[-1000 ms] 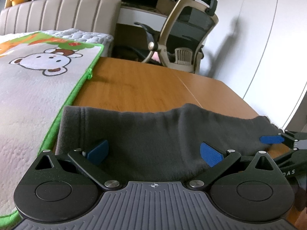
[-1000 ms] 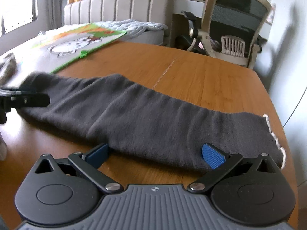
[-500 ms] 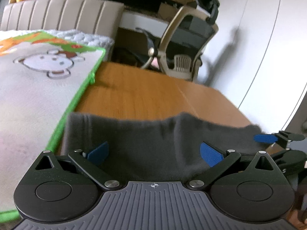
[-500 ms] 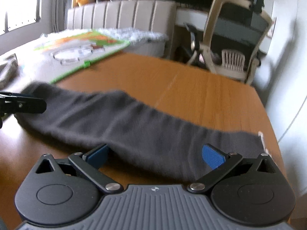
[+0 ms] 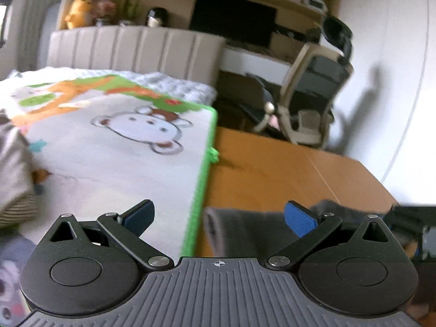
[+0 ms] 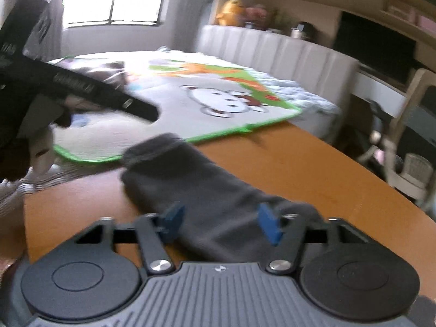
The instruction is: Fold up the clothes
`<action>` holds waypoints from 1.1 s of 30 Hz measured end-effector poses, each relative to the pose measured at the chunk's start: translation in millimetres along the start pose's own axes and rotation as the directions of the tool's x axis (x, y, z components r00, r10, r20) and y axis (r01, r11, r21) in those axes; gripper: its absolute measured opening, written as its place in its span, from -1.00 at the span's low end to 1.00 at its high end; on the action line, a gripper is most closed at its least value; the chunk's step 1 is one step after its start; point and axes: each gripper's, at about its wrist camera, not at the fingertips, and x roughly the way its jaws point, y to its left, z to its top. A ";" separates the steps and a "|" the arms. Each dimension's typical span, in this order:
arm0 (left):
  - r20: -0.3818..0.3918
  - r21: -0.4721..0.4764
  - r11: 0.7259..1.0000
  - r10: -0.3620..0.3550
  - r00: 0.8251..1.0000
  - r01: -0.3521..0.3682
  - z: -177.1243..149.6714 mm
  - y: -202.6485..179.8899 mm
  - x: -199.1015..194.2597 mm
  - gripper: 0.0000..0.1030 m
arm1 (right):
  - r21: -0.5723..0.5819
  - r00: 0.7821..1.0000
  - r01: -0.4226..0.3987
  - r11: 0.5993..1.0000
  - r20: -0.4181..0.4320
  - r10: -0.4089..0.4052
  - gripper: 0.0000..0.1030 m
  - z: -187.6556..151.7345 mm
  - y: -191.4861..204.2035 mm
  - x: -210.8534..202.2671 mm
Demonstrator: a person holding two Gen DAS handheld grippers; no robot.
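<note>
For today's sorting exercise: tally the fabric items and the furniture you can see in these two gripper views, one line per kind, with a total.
Grey folded garment: 1
Cartoon monkey blanket: 1
Striped cloth heap: 1
Wooden table: 1
Office chair: 1
Padded headboard: 1
Total: 6

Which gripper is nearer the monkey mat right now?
Left. The left gripper hovers across the monkey mat's green edge; the right gripper sits over the grey garment on the table, short of the mat.
</note>
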 end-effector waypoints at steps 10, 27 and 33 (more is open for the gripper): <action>0.038 0.011 1.000 0.020 0.999 -0.020 4.8 22.0 -18.3 1.00 | -0.086 0.994 -0.111 0.990 -0.023 0.109 -0.01 3.5 32.1 17.6; -0.013 0.414 0.910 0.002 1.000 0.003 -25.7 -48.3 10.2 1.00 | 0.084 0.998 -0.061 0.995 0.022 0.059 -0.87 20.1 -3.1 3.2; -0.049 0.461 0.887 0.017 0.999 0.008 -36.0 -62.3 29.7 1.00 | 0.107 0.997 -0.076 0.991 0.014 0.075 -0.87 13.9 -7.0 1.5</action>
